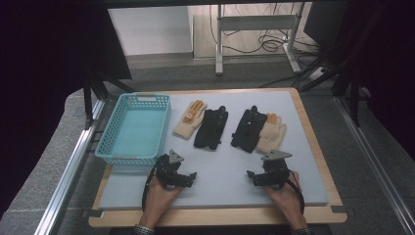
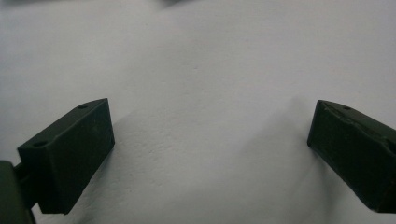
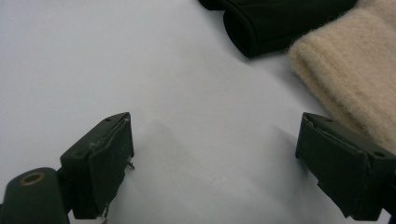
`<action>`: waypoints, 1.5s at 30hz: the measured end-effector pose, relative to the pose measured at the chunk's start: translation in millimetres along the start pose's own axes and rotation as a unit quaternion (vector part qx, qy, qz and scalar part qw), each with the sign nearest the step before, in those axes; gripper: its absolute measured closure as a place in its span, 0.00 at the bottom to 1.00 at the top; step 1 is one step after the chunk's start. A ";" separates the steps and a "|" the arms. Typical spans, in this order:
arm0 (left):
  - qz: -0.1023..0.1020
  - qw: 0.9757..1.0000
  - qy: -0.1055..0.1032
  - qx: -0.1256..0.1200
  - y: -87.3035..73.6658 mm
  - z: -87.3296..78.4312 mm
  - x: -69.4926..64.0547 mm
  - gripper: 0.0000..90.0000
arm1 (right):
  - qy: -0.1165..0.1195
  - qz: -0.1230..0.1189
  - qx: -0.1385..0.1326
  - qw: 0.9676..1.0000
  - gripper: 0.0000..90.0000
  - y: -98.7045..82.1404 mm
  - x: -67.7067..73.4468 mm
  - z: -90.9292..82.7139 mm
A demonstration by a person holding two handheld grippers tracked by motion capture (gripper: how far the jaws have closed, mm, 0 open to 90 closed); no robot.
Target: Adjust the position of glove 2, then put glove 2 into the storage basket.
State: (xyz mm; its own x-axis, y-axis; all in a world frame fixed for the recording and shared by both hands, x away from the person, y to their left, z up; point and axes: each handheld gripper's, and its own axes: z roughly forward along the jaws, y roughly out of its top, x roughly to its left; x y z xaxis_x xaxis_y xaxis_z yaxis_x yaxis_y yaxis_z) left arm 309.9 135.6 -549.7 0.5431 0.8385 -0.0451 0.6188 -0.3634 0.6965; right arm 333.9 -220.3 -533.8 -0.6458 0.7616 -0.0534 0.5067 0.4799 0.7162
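Two pairs of gloves lie in a row on the grey mat [image 1: 220,166]: a cream glove [image 1: 189,120] with orange fingertips, a black glove [image 1: 211,128] beside it, another black glove [image 1: 248,128], and a second cream glove [image 1: 272,133]. My left gripper [image 1: 190,177] rests open on the mat in front of the basket, nothing between its jaws [image 2: 210,144]. My right gripper [image 1: 252,177] rests open on the mat below the right-hand pair. Its own view shows the mat between the open jaws [image 3: 215,154], with the black glove's cuff [image 3: 261,28] and the cream glove's cuff [image 3: 350,79] just ahead.
A turquoise plastic basket [image 1: 134,128] stands empty at the left of the mat. The mat lies on a wooden tabletop [image 1: 313,142]. Beyond the table there are a desk frame [image 1: 254,29] and cables on the floor.
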 end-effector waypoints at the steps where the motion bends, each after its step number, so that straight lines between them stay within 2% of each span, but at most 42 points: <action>1: 0.000 1.000 0.000 0.000 0.0 0.0 0.0 0.01 | 0.000 0.000 0.000 1.000 0.12 0.0 -0.1 0.0; 22: -0.001 1.000 -0.001 -0.001 0.0 0.0 0.2 0.02 | 0.003 0.004 0.002 1.000 0.13 0.9 -0.7 -0.4; 32: -0.001 1.000 -0.001 -0.001 -0.1 -0.1 0.2 0.02 | 0.012 0.008 0.011 1.000 0.18 5.4 -3.9 -2.1; 45: -0.001 1.000 -0.001 -0.001 -0.1 -0.2 0.3 0.02 | 0.033 0.000 0.007 0.999 0.23 26.1 -6.8 -1.2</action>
State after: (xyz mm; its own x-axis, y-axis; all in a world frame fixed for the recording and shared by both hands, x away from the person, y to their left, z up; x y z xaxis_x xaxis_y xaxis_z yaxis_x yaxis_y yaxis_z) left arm 309.9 136.0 -549.7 0.5422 0.8389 -0.0482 0.6196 -0.3605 0.6972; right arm 350.8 -213.5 -513.9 -0.6815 0.7318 -0.0077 0.5146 0.4866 0.7060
